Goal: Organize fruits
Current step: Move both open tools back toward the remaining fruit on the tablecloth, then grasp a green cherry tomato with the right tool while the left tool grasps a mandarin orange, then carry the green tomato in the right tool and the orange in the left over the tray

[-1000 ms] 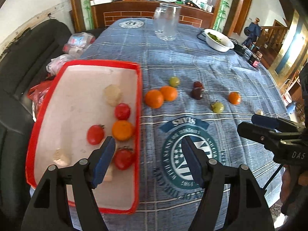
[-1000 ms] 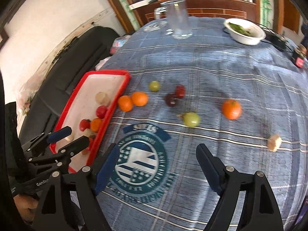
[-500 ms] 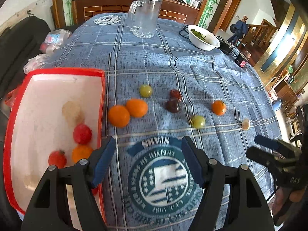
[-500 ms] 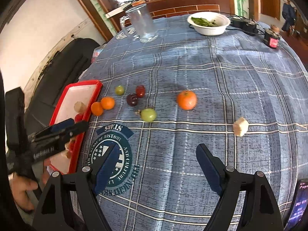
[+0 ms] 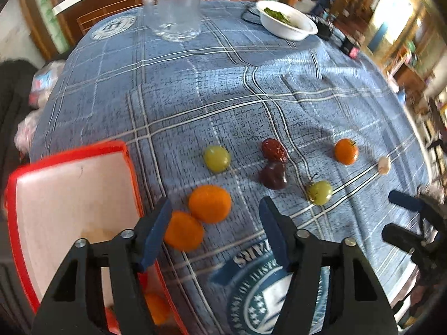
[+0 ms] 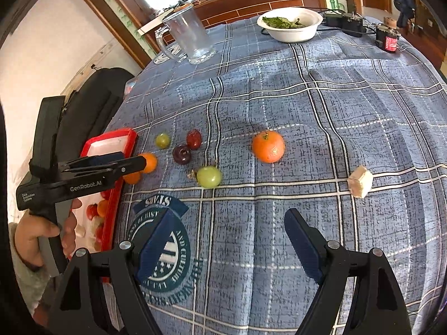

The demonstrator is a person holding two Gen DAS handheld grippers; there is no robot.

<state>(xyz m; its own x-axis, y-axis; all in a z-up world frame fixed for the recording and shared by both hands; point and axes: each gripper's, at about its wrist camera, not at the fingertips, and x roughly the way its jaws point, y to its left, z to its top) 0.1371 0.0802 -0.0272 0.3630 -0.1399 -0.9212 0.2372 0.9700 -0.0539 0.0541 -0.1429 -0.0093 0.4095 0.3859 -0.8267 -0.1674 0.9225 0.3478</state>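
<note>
My left gripper (image 5: 215, 231) is open and empty, low over two oranges (image 5: 209, 203) (image 5: 183, 230) lying beside the red tray (image 5: 131, 167). Several small fruits lie in the tray (image 6: 96, 210). On the blue cloth are two green fruits (image 5: 216, 158) (image 5: 320, 192), two dark red fruits (image 5: 273, 149) (image 5: 273, 174), a lone orange (image 6: 268, 146) and a pale chunk (image 6: 360, 181). My right gripper (image 6: 230, 241) is open and empty above the cloth's round emblem, short of the green fruit (image 6: 209, 176). The left gripper also shows in the right wrist view (image 6: 123, 163).
A glass mug (image 6: 192, 37) and a white bowl of greens (image 6: 290, 26) stand at the far side. Black devices with cables (image 6: 345, 22) and a small red-labelled jar (image 6: 387, 40) sit at the far right. A black sofa (image 6: 92, 111) borders the table's left.
My left gripper has moved forward and right, from over the tray to the two oranges beside it. My right gripper has swung right and advanced slightly. Both stay open.
</note>
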